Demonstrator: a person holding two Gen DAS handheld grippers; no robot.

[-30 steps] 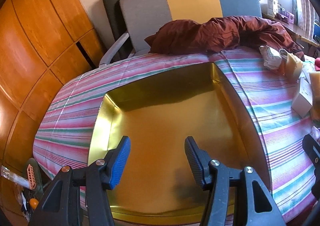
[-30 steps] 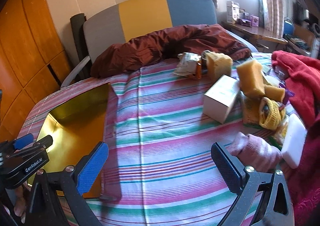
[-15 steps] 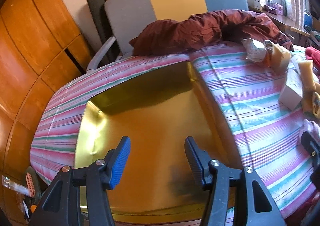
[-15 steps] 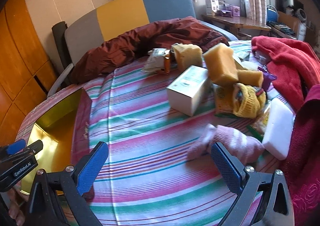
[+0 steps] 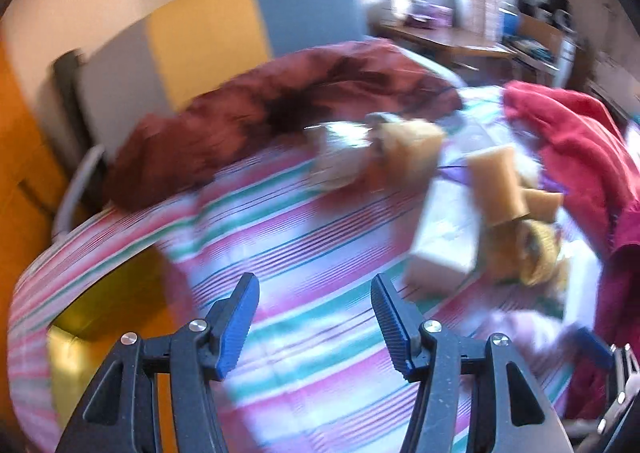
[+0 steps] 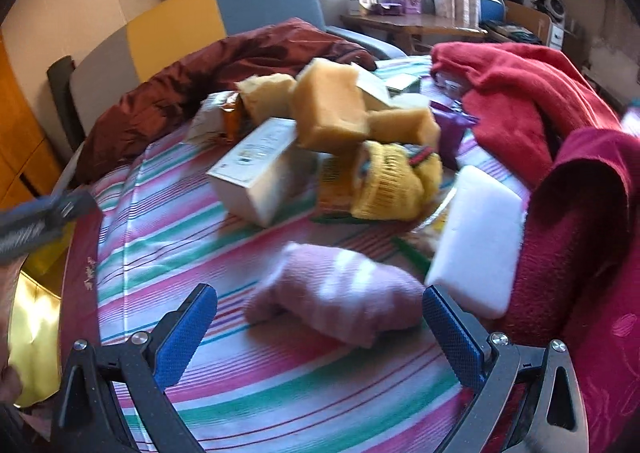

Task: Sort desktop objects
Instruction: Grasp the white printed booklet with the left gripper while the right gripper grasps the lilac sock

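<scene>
A striped tablecloth (image 6: 168, 237) covered the table, with a gold tray (image 6: 34, 333) at its left edge. Right of centre lay a heap: white carton (image 6: 256, 177), tan sponges (image 6: 332, 109), yellow mesh bundle (image 6: 388, 189). Nearer, a pink sock (image 6: 340, 293) lay between the right gripper (image 6: 320, 329)'s wide-open jaws, untouched. The left gripper (image 5: 316, 319) was opening over bare cloth, holding nothing.

Each hand-held gripper, left (image 5: 314, 315) and right (image 6: 320, 329), is showing black angular arms studded with silver screws. Ribbed blue pads (image 6: 185, 333) are lining the inner faces of the fingers on both.
</scene>
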